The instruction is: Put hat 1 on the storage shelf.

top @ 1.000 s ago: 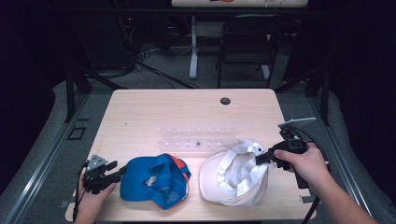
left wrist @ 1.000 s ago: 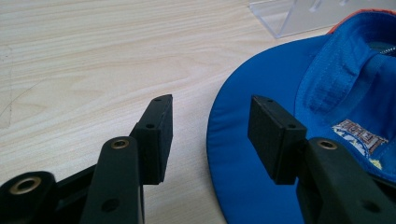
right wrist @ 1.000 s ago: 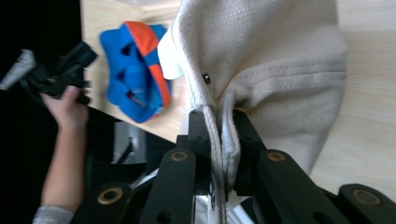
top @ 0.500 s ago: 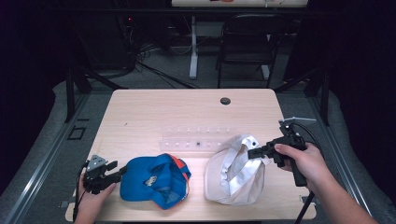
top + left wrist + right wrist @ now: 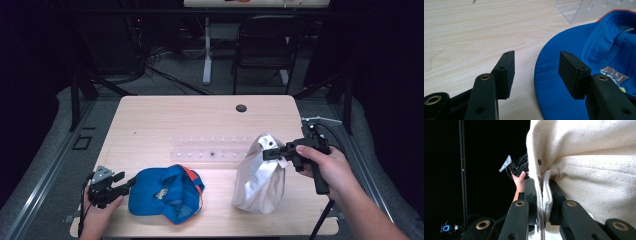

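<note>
1. Where the table's front-left corner lies, the left gripper rests low in the person's left hand, jaws spread wide and holding nothing. In the left gripper view the blue cap's brim edge sits in the gap between the jaws, one jaw over bare wood, the other over the brim. Judgement: parked ready to pinch the brim, not yet committed.

2. Blue cap lies upside down near the front edge, left of centre, lining and orange trim showing. Likely left flat so the brim edge stays reachable.

3. A clear plastic rack sits mid-table behind both caps, untouched. Its purpose is not clear from here.

4. White cap stands upright on edge at the front-right part of the table, its bottom resting on the wood, its top pulled up.

5. Right gripper is closed tight on a fold of the white cap's rim; the right gripper view shows cloth and stitched edge pinched between the jaws. The right hand holds it raised, which is why the cap hangs tall instead of lying flat.
</note>
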`<state>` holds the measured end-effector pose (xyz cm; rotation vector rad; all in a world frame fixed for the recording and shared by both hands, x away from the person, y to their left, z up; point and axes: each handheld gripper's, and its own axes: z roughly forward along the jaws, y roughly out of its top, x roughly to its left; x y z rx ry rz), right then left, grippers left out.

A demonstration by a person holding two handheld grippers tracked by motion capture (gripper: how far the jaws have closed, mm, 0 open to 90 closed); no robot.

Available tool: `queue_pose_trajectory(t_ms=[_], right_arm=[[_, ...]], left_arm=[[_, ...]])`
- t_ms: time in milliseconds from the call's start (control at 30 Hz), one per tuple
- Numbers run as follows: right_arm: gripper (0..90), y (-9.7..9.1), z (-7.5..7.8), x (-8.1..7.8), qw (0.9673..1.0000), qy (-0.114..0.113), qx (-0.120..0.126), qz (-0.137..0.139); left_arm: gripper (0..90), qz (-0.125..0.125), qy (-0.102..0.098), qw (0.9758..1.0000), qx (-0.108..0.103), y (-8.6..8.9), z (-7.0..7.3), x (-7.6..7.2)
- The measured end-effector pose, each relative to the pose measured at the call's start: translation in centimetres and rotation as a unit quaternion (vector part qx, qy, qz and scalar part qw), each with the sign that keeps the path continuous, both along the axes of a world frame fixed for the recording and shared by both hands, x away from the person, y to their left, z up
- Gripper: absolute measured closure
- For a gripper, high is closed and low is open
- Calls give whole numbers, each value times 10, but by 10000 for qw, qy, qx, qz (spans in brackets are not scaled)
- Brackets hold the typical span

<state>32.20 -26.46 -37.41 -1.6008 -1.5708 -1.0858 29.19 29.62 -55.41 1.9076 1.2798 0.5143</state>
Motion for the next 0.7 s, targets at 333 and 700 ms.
queue_pose_trajectory(t_ms=[333,700], right_arm=[[813,4,21,6,9997,-225,104,-67],[812,20,43,22,9991,-421,31,-20]], left_arm=[[547,-38,15,10000,-73,0,6,-3],[550,-191,-87,9998,3,-7,8,-4]])
